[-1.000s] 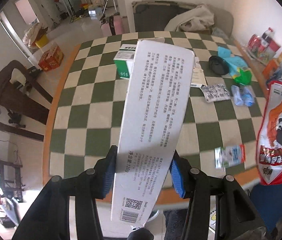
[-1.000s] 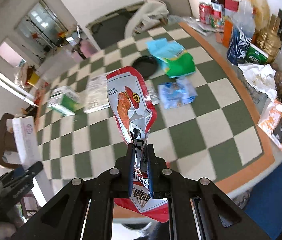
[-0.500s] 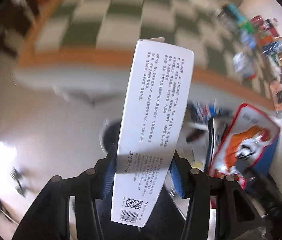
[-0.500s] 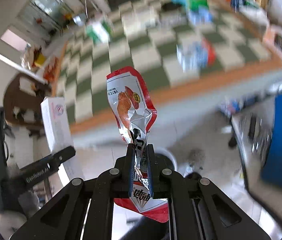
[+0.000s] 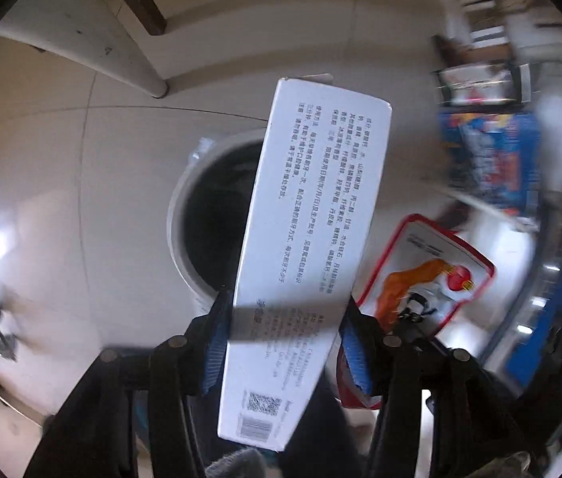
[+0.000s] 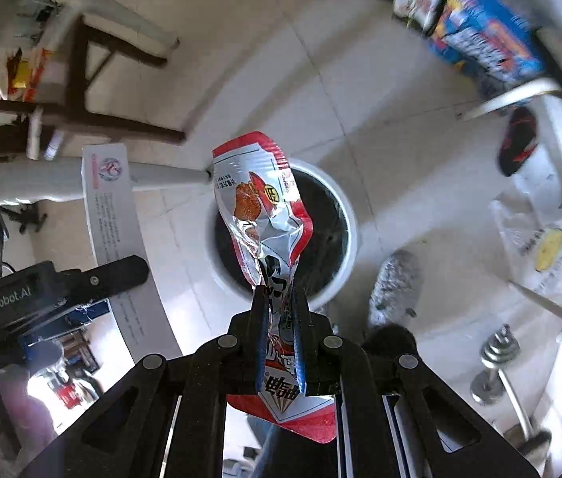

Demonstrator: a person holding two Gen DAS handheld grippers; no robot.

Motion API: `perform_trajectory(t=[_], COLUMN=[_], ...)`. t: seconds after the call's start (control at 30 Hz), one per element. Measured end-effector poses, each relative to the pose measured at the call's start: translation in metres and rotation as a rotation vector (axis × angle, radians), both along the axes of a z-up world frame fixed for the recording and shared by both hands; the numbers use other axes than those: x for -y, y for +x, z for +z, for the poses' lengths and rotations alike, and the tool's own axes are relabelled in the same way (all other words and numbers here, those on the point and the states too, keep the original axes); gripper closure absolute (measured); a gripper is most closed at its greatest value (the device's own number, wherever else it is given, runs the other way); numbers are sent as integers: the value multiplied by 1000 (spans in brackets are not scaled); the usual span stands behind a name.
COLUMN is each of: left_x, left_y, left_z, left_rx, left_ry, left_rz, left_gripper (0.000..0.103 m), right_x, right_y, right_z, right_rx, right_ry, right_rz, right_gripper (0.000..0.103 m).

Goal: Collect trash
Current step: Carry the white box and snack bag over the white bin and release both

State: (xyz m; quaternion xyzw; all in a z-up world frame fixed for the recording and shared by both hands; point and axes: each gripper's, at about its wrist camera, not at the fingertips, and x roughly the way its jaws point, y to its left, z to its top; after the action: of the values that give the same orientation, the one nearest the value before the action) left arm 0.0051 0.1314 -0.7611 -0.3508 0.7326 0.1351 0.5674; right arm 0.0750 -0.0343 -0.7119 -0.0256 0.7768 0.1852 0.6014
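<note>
Left wrist view: the left gripper (image 5: 283,342) points down over the white, dark-lined waste bin (image 5: 185,239) on the tiled floor, so the long white carton (image 5: 313,247) can drop in. Its jaws are opening; the stiff, matte, printed cardboard sits between the blue ribbed fingers (image 5: 215,342).

Right wrist view: the right gripper (image 6: 279,342) has its fingers pinched narrow on the crinkled, glossy red-and-silver snack wrapper (image 6: 265,219), hung over the same round bin (image 6: 340,235) for release.
</note>
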Motion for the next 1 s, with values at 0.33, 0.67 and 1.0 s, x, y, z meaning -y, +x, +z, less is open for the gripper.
perform_trajectory(t=[0.33, 0.67, 1.0], left_x=[-15, 0, 9], left_y=[-32, -40, -48], left_z=[-41, 3, 99], left_rx=[-17, -11, 11], left_ry=[141, 248, 300], left_rz=[-12, -54, -73], left_gripper=[2, 2, 2], right_x=[-9, -12, -13], right_y=[-12, -7, -4], right_z=[-105, -63, 37], right_rx=[-6, 157, 224], right_ry=[-83, -229, -222], right_rz=[154, 223, 203], right_gripper=[1, 0, 0])
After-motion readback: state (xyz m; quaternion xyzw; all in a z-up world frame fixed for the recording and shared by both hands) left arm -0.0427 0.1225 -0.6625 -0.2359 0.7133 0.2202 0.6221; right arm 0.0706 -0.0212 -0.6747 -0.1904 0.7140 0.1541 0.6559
